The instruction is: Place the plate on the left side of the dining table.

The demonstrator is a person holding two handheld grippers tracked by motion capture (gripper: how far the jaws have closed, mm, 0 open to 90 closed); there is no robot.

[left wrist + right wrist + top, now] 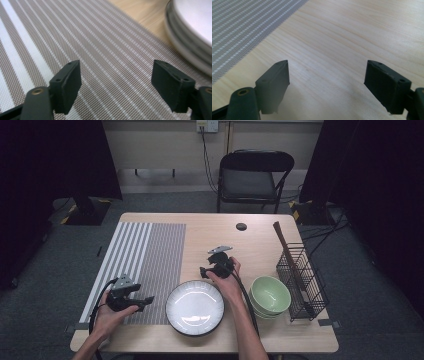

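The left gripper [148, 299] is hovering over the striped placemat [145, 255] at the left part of the wooden table [220, 227], and its tips are pointing toward the white plate [194, 307], which is lying just beside them at the front middle of the table. In the left gripper view, the left gripper [116, 82] is standing wide open, with its two black pads [71, 82] well apart; between them only the woven stripes of the placemat [100, 50] are showing, so it is holding nothing and touching nothing, and the rim of the plate [190, 32] is appearing at the upper right corner. Moving to the right, the plate is resting partly on the edge of the placemat and partly on the bare wood. Just behind the plate, the right gripper [204, 271] is being held by the person's right hand [227, 280] over the bare table, with its tips pointing toward the placemat. In the right gripper view, the right gripper [327, 85] is also standing wide open, its pads [275, 83] are far from each other, and only the light wood [352, 37] is lying between them, with a corner of the placemat [242, 27] at the upper left; it is gripping nothing. Farther right, a stack of green bowls [270, 295] is standing near the right hand, and at the right edge a black wire rack [301, 280] is standing with a brown stick [281, 240] leaning out of it.
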